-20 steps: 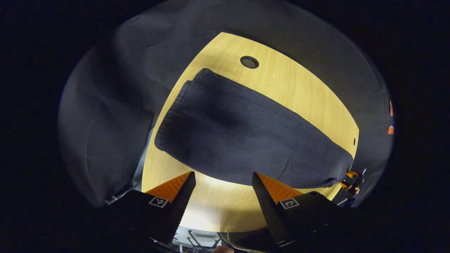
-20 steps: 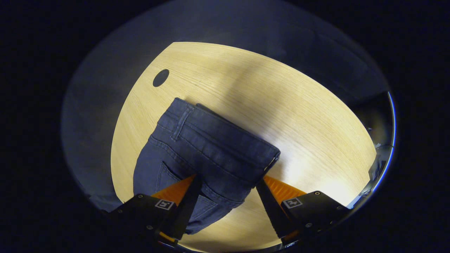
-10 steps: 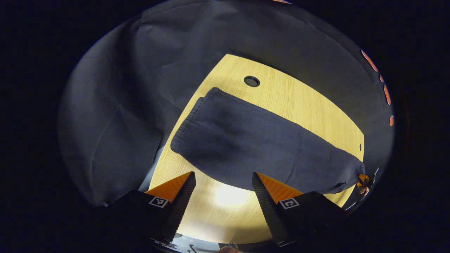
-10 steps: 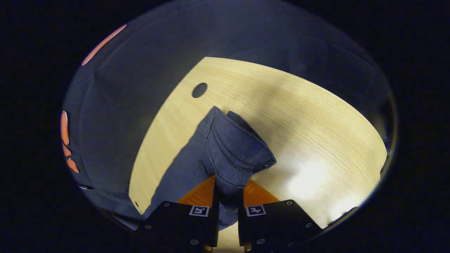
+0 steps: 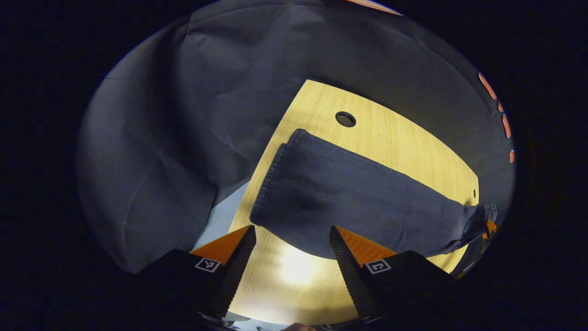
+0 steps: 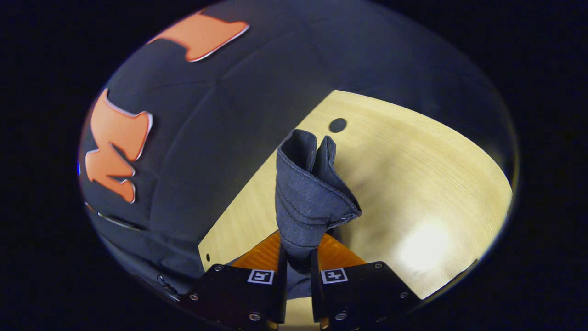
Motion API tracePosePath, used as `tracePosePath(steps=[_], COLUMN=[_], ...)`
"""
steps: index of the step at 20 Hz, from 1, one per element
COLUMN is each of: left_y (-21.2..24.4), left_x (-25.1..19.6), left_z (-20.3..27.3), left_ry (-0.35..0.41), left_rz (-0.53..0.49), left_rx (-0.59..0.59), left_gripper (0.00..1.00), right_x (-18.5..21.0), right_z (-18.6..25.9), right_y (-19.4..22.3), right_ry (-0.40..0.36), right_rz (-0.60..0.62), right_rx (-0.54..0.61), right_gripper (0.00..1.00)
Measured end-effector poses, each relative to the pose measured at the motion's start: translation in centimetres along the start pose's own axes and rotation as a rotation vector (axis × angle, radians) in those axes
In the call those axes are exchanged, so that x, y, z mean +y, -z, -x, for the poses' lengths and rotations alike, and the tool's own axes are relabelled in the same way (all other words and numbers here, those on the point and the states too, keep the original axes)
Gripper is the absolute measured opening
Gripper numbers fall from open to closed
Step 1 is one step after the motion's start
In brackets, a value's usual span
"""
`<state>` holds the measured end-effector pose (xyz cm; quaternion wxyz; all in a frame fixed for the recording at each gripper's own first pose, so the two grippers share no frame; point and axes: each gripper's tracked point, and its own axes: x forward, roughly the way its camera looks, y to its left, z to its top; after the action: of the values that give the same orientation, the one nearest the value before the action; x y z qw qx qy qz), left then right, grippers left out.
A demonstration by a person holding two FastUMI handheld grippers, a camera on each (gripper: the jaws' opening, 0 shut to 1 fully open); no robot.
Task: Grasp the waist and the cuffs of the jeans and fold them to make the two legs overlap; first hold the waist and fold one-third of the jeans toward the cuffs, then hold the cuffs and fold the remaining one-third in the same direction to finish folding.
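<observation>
- Here, a pale wood-grain table [image 5: 399, 142] takes the middle of both views, its grain running in fine parallel lines and a bright patch of lamp glare lying on it near each camera.
- A round dark hole [image 5: 345, 119] is cut through the tabletop toward its far side; in the right gripper view the same hole [image 6: 337, 125] sits just beyond the lifted cloth.
- A much smaller dark dot marks the tabletop close to one corner in both views.
- Black cloth [image 5: 183, 128] hangs as the booth wall behind and beside the table, creased into broad folds.
- A strip of lighter floor [image 5: 216, 220] shows between the table edge and the cloth in the left gripper view.
- The jeans [image 5: 349, 197] lie lengthwise on the table, legs stacked one on the other, with the cuffs [image 5: 268, 179] at the end nearer the left gripper and resting flat on the wood.
- The left gripper [image 5: 290, 250] hovers above bare table just short of the jeans, fingers spread wide with nothing between them.
- The right gripper [image 6: 298, 264] has its fingers closed tight on the waist [image 6: 312, 193], which stands bunched and raised off the table in a doubled fold.
- In the left gripper view that raised waist end appears at the table's far corner, beside the other gripper.
</observation>
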<state>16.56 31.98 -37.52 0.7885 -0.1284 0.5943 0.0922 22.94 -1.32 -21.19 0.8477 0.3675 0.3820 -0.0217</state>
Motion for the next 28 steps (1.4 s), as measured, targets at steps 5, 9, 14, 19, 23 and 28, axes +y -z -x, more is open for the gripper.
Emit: tracePosePath(steps=[5,9,14,19,23,28], left_y=[-2.0,-3.8,-3.3,-2.2,-1.4,-0.9], left_x=[2.0,2.8,3.5,3.0,3.2,3.3], left_z=[-1.4,-2.9,-6.2,-8.6,-9.8,-10.1], left_ry=[0.0,0.019,0.017,0.044,0.058,0.011], left_rz=[-0.051,-0.068,-0.122,-0.139,-0.125,-0.214], left_rx=[-0.005,0.005,0.126,0.206,0.25,0.255], left_gripper=[0.98,0.97,0.98,0.98,0.98,0.66], right_x=[6.5,8.6,10.4,13.1,13.9,13.1], right_z=[-0.6,-3.5,-5.6,-4.4,-3.1,-1.0], right_y=[6.4,10.4,13.6,16.5,15.3,12.4], right_ry=[-0.007,0.062,0.173,0.097,0.062,0.074], right_rz=[0.193,0.3,0.325,0.311,0.312,0.293], right_rx=[0.069,0.129,0.241,0.305,0.263,0.187], right_gripper=[0.23,0.23,0.24,0.9,0.97,0.98])
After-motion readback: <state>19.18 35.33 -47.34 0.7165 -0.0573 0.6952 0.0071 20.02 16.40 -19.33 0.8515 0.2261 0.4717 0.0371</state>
